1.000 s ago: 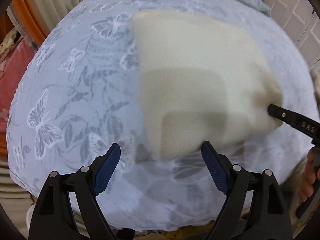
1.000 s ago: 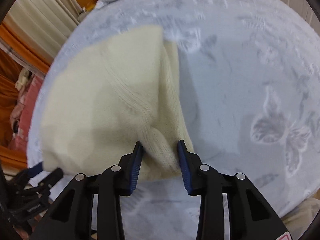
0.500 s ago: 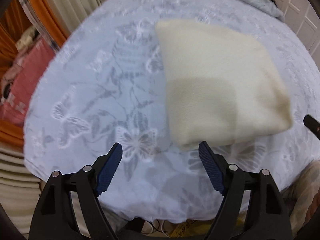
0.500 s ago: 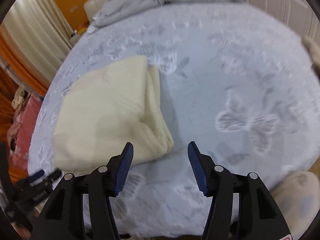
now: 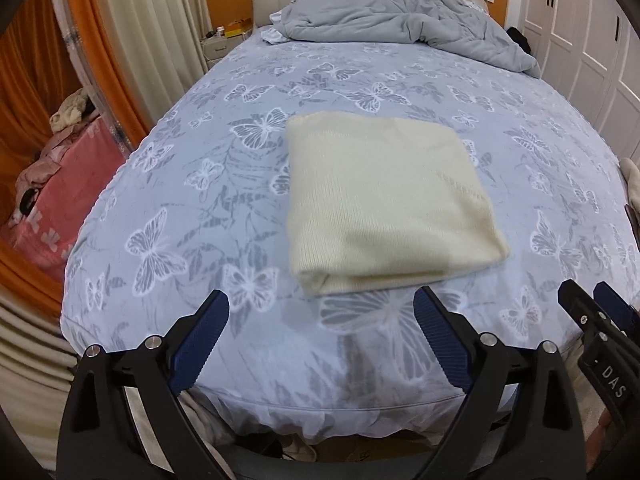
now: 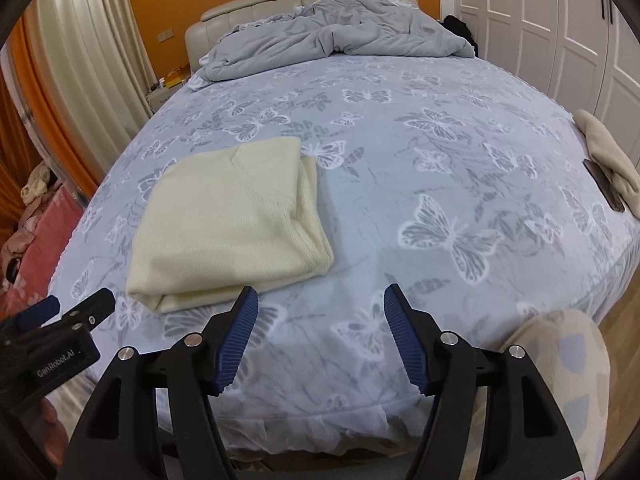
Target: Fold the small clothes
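Note:
A cream knitted garment (image 5: pixel 384 204) lies folded into a flat rectangle on the blue butterfly bedsheet (image 5: pixel 200 184), near the foot of the bed. It also shows in the right wrist view (image 6: pixel 232 220). My left gripper (image 5: pixel 320 320) is open and empty, held back from the garment's near edge. My right gripper (image 6: pixel 318 312) is open and empty, just right of the garment's near corner. Each gripper shows at the edge of the other's view.
A crumpled grey duvet (image 5: pixel 400 20) lies at the head of the bed. A beige cloth (image 6: pixel 608 160) and a dark flat object (image 6: pixel 604 190) lie at the bed's right edge. Pink bedding (image 5: pixel 52 200) sits left of the bed, white wardrobes (image 6: pixel 560 20) to the right.
My right gripper let go of the garment's corner and opened. Both grippers drew back and up from the garment, which now lies folded flat.

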`<state>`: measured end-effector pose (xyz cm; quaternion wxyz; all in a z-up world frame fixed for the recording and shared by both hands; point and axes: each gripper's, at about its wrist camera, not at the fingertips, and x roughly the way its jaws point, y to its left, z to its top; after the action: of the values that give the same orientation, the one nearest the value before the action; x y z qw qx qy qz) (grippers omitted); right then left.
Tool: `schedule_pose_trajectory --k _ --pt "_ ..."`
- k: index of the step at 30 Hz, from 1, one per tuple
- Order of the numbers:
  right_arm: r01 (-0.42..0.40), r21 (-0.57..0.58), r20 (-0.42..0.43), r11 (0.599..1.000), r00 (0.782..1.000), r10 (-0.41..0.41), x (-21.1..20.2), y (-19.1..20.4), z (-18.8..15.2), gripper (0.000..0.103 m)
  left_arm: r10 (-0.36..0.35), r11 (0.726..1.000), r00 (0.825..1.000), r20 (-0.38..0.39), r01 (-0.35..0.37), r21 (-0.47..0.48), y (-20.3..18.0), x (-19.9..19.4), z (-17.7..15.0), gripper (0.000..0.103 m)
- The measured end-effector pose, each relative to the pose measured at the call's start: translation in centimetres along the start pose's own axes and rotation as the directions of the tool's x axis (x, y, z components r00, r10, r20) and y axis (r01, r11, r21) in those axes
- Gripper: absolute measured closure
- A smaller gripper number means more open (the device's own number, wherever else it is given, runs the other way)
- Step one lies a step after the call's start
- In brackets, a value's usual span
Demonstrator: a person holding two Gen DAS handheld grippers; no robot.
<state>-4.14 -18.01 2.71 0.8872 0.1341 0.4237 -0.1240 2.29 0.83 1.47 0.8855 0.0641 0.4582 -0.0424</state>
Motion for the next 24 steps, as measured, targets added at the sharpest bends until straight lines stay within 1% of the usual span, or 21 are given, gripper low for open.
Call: schedule_pose_trajectory --k 2,4,6,9,11,13,16,19,24 --pt "0.009 -0.009 0.015 1.0 1.0 -0.008 -0.2 -0.1 -0.7 0.039 0.004 1.0 1.0 0.007 -0.004 -0.008 -0.3 0.1 -0.9 0.012" --pt "0.024 -0.025 0.039 0.999 0.999 -0.023 -0.3 -0.1 -1.5 0.035 0.02 1.0 1.0 0.018 -0.02 -0.005 -0.7 0.4 -1.8 0.012" --pt "0.042 -0.047 0.047 0.998 0.998 -0.039 -0.1 0.0 -2.4 0.033 0.035 0.999 0.999 0.024 -0.035 0.0 -1.0 0.7 -2.6 0.012" --pt "0.049 -0.074 0.025 0.996 0.999 -0.047 0.6 0.1 -3.7 0.033 0.047 0.999 0.999 0.008 -0.047 -0.013 -1.1 1.5 -3.7 0.012" --pt "0.044 -0.071 0.007 0.997 0.999 -0.044 1.0 0.0 -4.2 0.033 0.05 0.998 0.999 0.003 -0.05 -0.022 -1.1 1.9 -4.3 0.012" --pt "0.044 -0.066 0.0 0.997 0.999 -0.044 1.3 -0.1 -4.2 0.033 0.071 0.997 0.997 0.005 -0.071 -0.024 -1.1 2.2 -4.6 0.012" --pt "0.045 -0.077 -0.004 0.996 0.999 -0.045 1.6 0.2 -4.5 0.033 0.078 0.997 0.997 0.012 -0.078 -0.018 -1.1 2.4 -4.8 0.012" --pt "0.043 -0.09 -0.018 0.995 0.999 -0.044 2.0 0.6 -4.9 0.033 0.088 0.996 0.995 0.043 -0.087 -0.026 -1.1 2.1 -5.1 0.012" --pt "0.04 -0.108 -0.019 0.993 0.999 -0.042 2.2 1.1 -5.3 0.033 0.092 0.996 0.995 0.047 -0.091 -0.015 -1.2 2.4 -5.4 0.012"
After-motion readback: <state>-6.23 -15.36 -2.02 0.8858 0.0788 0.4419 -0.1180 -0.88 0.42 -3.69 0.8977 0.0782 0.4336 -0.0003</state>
